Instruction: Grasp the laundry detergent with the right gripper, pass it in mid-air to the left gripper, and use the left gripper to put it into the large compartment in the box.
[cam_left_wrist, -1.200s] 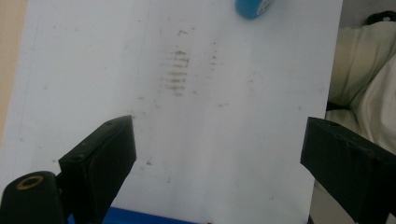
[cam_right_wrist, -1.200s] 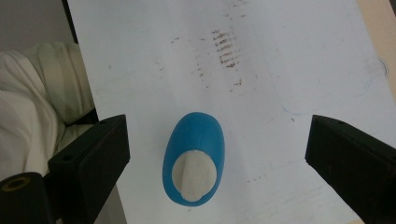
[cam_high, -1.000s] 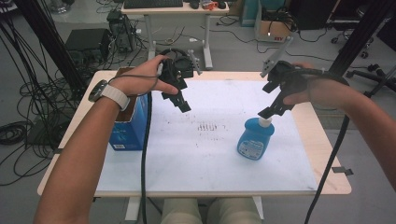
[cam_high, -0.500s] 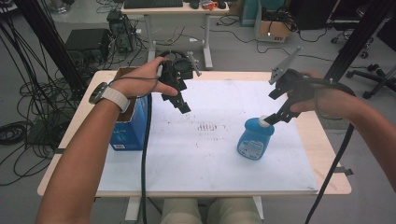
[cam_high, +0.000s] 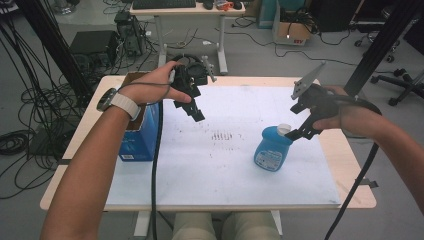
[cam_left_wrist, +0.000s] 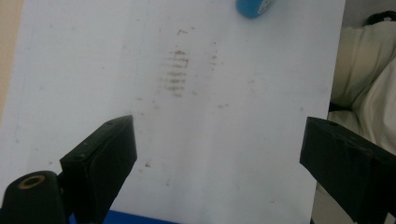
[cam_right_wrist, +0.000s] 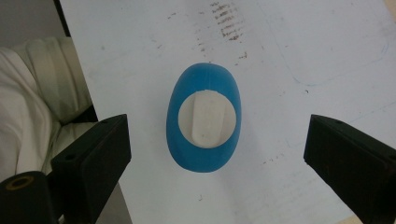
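Hovering above the blue bottle (cam_high: 273, 148) (upright at the right of the white mat (cam_high: 225, 170)), the right gripper (cam_high: 300, 131) had sunk closer since the earlier frame, jaws wide, touching nothing; the left gripper (cam_high: 196, 114) stayed put at far left, jaws wide, empty.

Blue bottle (cam_left_wrist: 253, 8) cut off above
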